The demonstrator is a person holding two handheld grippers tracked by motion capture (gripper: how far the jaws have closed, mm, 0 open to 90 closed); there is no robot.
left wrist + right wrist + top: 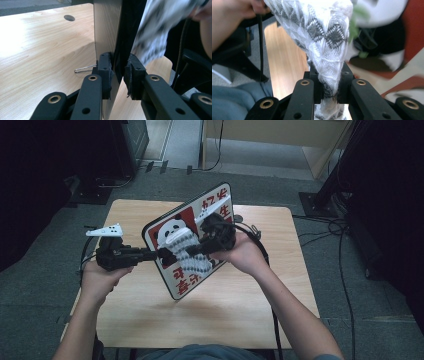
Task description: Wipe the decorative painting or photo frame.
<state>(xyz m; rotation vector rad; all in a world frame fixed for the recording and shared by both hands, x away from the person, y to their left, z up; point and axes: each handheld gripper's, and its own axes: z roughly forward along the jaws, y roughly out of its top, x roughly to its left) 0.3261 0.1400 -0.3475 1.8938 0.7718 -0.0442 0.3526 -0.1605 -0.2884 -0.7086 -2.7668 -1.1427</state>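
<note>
The panda board (pixel 190 240) is being held tilted above the bench (pixel 240 305), pinched at its edge by the left tool (pixel 161 254). A patterned cloth (pixel 192 255) is being pinched by the right tool (pixel 196 249) against the board's face, so wiping appears underway; the next stroke is calling for steady contact.

The right gripper (pixel 329 87) has its two black jaws closed tight on a white cloth with a grey diamond weave (pixel 322 37); the cloth is bunched narrow between the pads and spreads wider above them, its top running out of frame; behind it on the right stands a panda sign (pixel 387 30), blurred, showing white, black, red and a touch of green; a strip of pale wooden table (pixel 284 62) lies to the left; a hand (pixel 234 15) sits in the upper left, beside a black cable (pixel 260 45).
</note>
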